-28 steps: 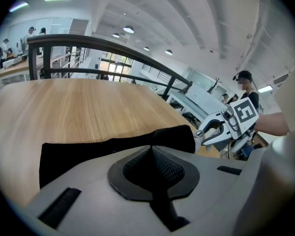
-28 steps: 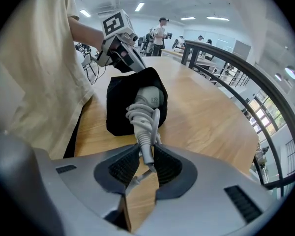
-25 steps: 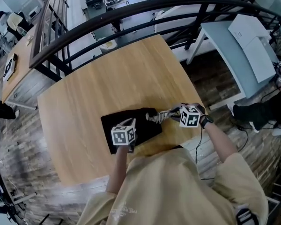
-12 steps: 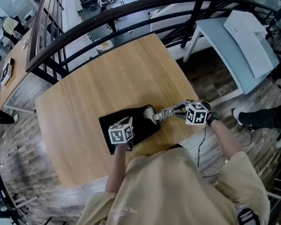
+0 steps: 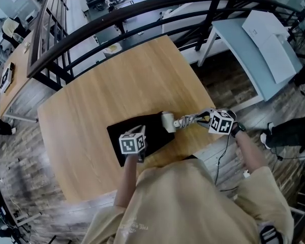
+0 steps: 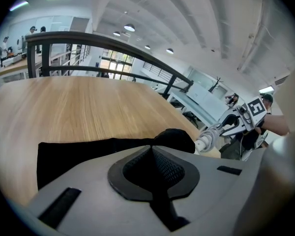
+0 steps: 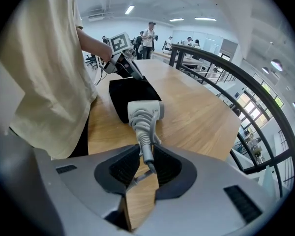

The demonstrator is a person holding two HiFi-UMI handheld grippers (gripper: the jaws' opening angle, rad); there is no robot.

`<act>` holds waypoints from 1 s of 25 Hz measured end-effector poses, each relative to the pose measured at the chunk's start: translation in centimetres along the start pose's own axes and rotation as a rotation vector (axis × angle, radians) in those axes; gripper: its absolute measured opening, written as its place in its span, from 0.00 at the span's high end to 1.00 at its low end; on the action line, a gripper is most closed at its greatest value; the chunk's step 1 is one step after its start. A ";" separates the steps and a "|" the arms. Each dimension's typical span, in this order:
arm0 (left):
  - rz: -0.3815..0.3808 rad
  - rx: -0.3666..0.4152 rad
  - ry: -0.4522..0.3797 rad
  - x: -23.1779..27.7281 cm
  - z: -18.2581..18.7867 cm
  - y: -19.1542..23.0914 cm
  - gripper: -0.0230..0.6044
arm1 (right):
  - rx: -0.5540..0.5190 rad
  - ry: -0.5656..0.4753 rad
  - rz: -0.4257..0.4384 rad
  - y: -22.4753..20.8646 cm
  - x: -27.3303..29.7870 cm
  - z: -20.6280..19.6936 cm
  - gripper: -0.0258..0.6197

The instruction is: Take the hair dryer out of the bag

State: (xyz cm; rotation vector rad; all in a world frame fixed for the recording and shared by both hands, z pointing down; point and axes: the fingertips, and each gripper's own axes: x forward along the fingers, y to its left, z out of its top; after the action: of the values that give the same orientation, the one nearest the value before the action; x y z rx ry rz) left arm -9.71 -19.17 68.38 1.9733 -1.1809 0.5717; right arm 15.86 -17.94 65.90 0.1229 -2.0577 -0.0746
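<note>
White plastic hair dryer (image 5: 169,121), its handle gripped in my right tool (image 7: 145,163), sits at the mouth of the black fabric bag (image 5: 155,136); left tool (image 6: 152,154) pinches that bag on the wooden worktop (image 5: 117,80).

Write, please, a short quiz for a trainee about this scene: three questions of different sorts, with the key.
1. True or false: the white hair dryer lies completely inside the flat black fabric bag.
2. What is between the jaws of the right gripper? A) the dryer's handle with the cord wound round it; B) the bag's edge; C) nothing.
3. Fill in: at the bag on the light wooden table, the jaws of the left gripper stand ___ (apart or together).
Key: 1 false, its head is out at the bag's mouth; 2 A; 3 together.
</note>
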 end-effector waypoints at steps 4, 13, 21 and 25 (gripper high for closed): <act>-0.008 0.002 0.001 -0.1 -0.2 0.0 0.93 | 0.028 -0.004 -0.021 -0.2 -0.9 -0.6 0.83; -0.013 0.001 0.003 -0.1 -0.5 -0.8 0.93 | 0.258 -0.036 -0.179 -1.5 -2.4 -3.0 0.83; -0.006 -0.003 -0.002 -0.1 -0.4 -1.1 0.93 | 0.788 -0.163 -0.411 0.7 0.7 -3.2 0.83; 0.000 -0.012 -0.011 -0.3 -0.3 -0.9 0.93 | 0.990 -0.189 -0.517 2.2 3.3 -1.8 0.83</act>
State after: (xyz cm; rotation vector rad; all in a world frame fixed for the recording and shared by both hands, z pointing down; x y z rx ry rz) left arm -9.01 -18.54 68.02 1.9686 -1.1882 0.5529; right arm 15.77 -16.20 69.83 1.2868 -2.0191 0.6420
